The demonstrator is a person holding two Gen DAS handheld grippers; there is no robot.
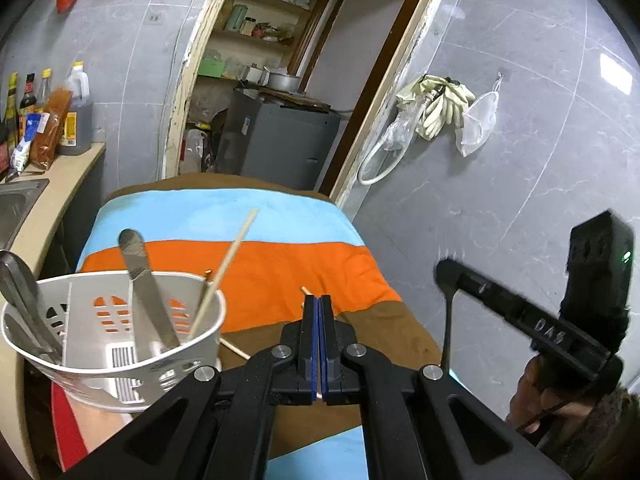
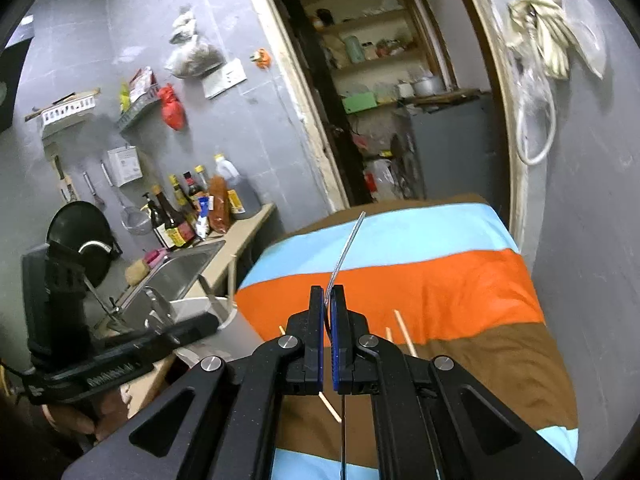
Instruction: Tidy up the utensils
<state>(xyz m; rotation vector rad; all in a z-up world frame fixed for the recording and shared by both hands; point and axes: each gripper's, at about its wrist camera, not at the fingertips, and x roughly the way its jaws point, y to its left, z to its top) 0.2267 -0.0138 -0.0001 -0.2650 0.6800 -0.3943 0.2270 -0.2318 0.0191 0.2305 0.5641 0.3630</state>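
A grey slotted utensil basket (image 1: 100, 344) stands at the left of the striped cloth (image 1: 280, 264). It holds a metal knife (image 1: 140, 280), a metal spoon (image 1: 20, 292) and a wooden chopstick (image 1: 228, 264). My left gripper (image 1: 319, 304) is shut with nothing seen between its pads, just right of the basket. Loose chopsticks (image 2: 404, 334) lie on the cloth. My right gripper (image 2: 327, 300) is shut on a thin metal utensil (image 2: 348, 244), seen edge-on and raised above the cloth. It also shows in the left wrist view (image 1: 450, 276).
A steel sink (image 2: 176, 268) and counter with sauce bottles (image 2: 176, 216) lie to the left. A doorway (image 1: 280, 80) with shelves and a grey cabinet is behind the cloth. Gloves and a hose hang on the right wall (image 1: 436, 108).
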